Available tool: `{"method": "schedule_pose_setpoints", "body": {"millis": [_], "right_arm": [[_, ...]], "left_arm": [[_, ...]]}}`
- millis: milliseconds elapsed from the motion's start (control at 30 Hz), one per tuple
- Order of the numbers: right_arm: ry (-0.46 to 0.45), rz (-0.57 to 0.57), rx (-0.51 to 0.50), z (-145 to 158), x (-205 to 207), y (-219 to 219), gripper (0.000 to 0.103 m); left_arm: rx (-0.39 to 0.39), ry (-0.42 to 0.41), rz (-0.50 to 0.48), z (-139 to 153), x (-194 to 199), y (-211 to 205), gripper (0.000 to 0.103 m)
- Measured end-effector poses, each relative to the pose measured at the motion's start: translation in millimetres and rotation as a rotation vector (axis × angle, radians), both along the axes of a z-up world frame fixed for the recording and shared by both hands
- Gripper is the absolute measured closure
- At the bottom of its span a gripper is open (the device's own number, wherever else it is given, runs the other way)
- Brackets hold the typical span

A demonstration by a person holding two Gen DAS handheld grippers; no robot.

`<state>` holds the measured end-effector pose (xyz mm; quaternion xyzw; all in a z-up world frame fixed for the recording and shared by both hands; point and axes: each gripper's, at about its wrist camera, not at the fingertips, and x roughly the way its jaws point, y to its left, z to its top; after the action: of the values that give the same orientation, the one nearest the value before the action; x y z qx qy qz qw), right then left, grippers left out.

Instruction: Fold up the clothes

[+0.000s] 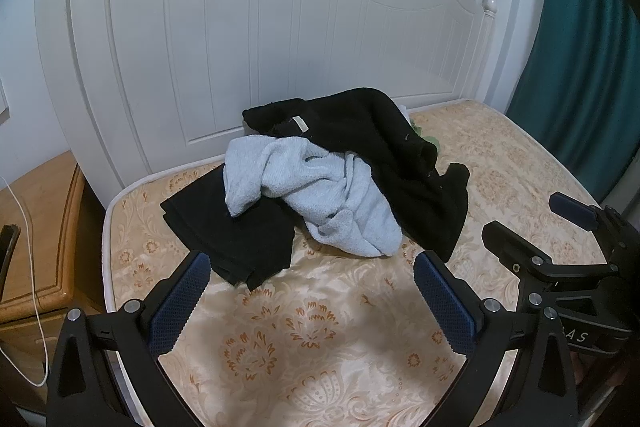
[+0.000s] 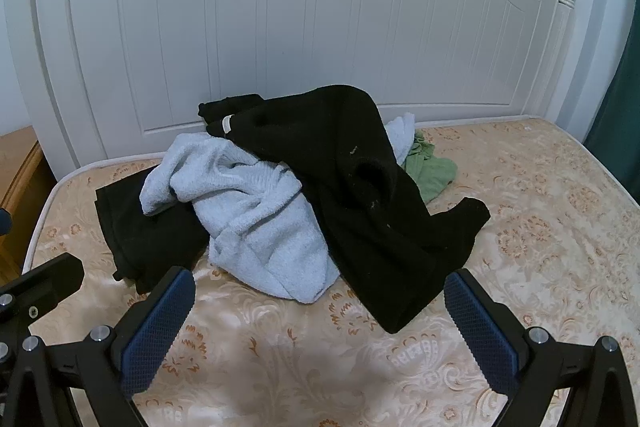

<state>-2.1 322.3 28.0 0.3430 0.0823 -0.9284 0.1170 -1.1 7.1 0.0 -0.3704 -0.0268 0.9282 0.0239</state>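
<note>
Mostly buried: green garment [image 2: 432,173] poking out behind black sweater [image 2: 360,195], shape unreadable; barely seen from the left wrist. Hard to tell whether flat black piece [image 1: 236,231] left of the heap is separate clothing or part of the sweater. Heaped ahead of both pairs of fingers on floral mattress [image 1: 320,327], close under white headboard [image 1: 280,27]: pale blue terry garment [image 2: 256,211] crumpled in the middle, sweater draped over its right side, small white label near the collar. Left gripper [image 1: 312,301] spread wide, holding nothing, short of the pile. Right gripper [image 2: 320,323] likewise spread and empty, blue pads just before the sweater's near hem.
</note>
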Motion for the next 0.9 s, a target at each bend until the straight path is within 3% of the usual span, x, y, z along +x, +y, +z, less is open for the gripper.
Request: {"method": "schedule_pose_setpoints", "body": {"millis": [900], "right_arm": [[-0.044, 0.011, 0.002, -9.4, -3.8, -2.0, 0.0]], "left_arm": [[0.004, -0.015, 0.003, -4.6, -3.3, -1.5, 0.0]]}}
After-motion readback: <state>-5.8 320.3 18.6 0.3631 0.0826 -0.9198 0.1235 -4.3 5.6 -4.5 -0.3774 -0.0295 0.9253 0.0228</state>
